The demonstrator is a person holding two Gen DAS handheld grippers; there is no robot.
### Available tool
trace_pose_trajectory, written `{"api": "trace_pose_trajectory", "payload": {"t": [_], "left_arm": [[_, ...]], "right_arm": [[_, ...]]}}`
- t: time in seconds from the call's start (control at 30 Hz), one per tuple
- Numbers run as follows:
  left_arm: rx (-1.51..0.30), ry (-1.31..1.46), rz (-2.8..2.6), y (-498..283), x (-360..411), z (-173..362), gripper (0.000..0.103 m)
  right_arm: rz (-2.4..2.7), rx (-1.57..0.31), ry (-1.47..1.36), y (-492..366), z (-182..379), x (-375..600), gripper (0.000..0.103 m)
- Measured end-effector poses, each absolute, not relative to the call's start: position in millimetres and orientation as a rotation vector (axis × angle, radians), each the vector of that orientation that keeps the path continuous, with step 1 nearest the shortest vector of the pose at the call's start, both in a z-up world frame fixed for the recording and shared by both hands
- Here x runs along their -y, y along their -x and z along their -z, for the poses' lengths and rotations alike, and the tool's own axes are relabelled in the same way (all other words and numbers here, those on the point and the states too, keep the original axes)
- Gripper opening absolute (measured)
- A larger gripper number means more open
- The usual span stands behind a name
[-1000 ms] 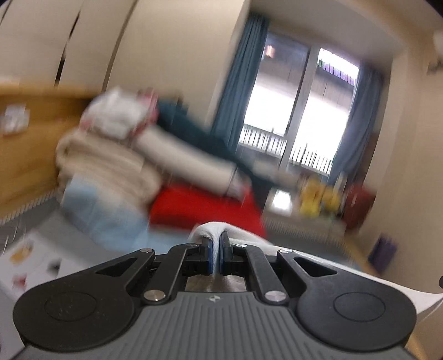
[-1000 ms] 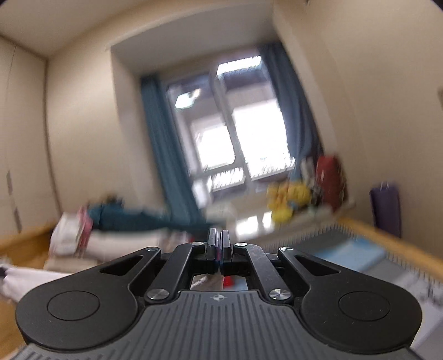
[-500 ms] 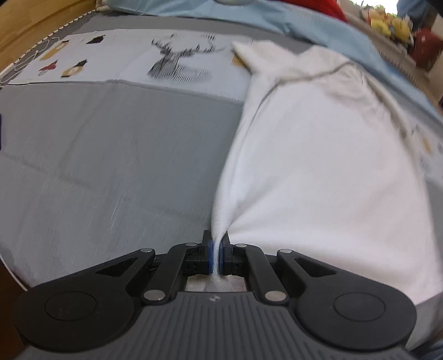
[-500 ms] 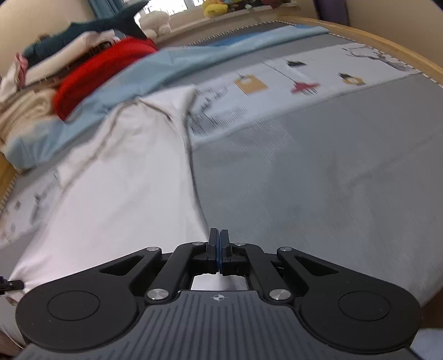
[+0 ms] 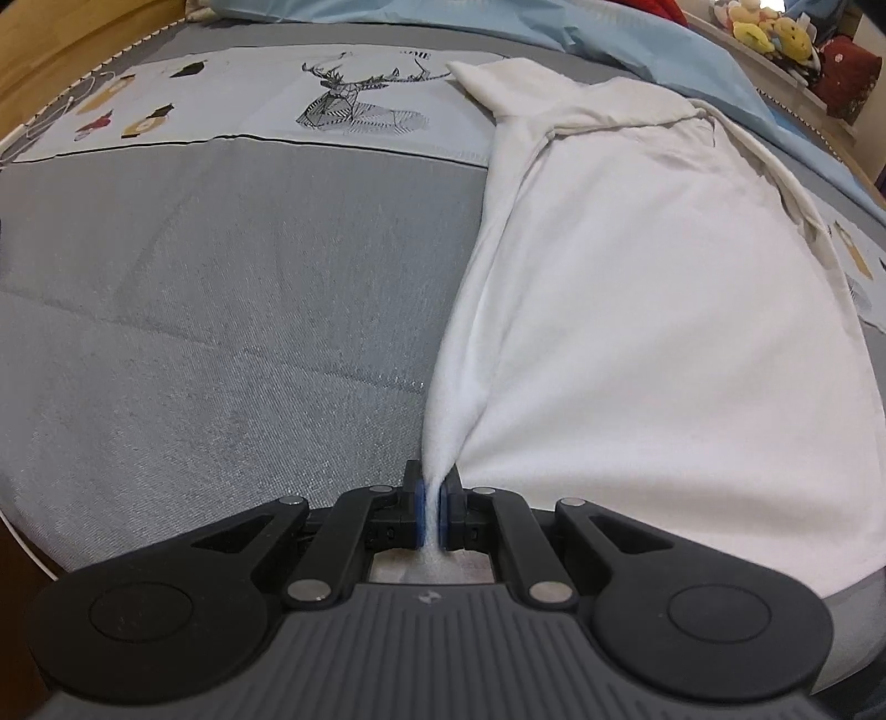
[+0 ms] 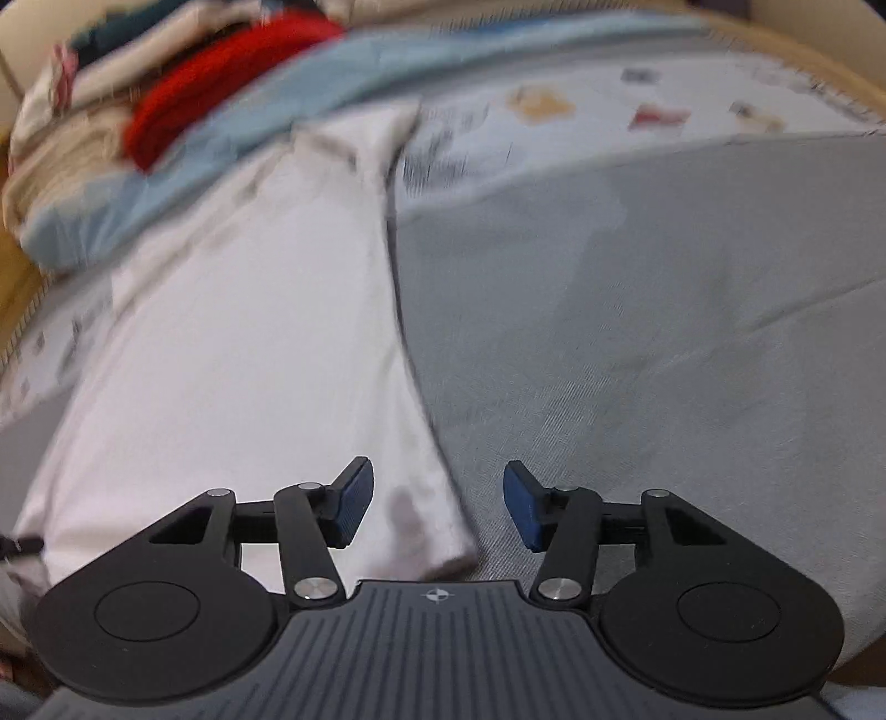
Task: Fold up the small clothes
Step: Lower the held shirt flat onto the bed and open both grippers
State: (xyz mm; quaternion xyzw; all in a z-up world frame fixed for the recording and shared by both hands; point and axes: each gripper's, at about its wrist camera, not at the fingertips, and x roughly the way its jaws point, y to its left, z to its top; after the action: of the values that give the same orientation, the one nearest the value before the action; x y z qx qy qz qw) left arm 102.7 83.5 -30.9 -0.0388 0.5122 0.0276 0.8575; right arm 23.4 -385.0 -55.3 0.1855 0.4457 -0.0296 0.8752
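A white shirt (image 5: 653, 288) lies spread on the grey bed cover (image 5: 221, 310), collar end away from me. My left gripper (image 5: 432, 512) is shut on the shirt's near left hem corner, and the cloth bunches between its blue pads. In the right wrist view the same white shirt (image 6: 249, 332) lies flat on the bed cover (image 6: 637, 332). My right gripper (image 6: 437, 512) is open, and the near right hem corner lies between its fingers, lying loose on the cover.
A light blue sheet (image 5: 498, 27) and a red cloth (image 6: 221, 94) with piled bedding lie at the far end of the bed. A printed panel with a deer drawing (image 5: 354, 108) crosses the cover. Wooden bed edge (image 5: 61, 66) at the left; plush toys (image 5: 769, 33) at the far right.
Both grippers swung down from facing the room to the bed, laying the shirt flat. My right gripper has opened and let go of the hem corner. The left stays shut on its corner.
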Motion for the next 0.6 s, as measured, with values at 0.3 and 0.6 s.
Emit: {"api": "trace_pose_trajectory", "payload": {"t": [0.3, 0.6], "left_arm": [[-1.121, 0.046, -0.040, -79, -86, 27, 0.006], [-1.144, 0.030, -0.139, -66, -95, 18, 0.082]], "right_arm": [[0.047, -0.941, -0.232, 9, 40, 369, 0.004], [0.059, -1.042, -0.121, 14, 45, 361, 0.054]]}}
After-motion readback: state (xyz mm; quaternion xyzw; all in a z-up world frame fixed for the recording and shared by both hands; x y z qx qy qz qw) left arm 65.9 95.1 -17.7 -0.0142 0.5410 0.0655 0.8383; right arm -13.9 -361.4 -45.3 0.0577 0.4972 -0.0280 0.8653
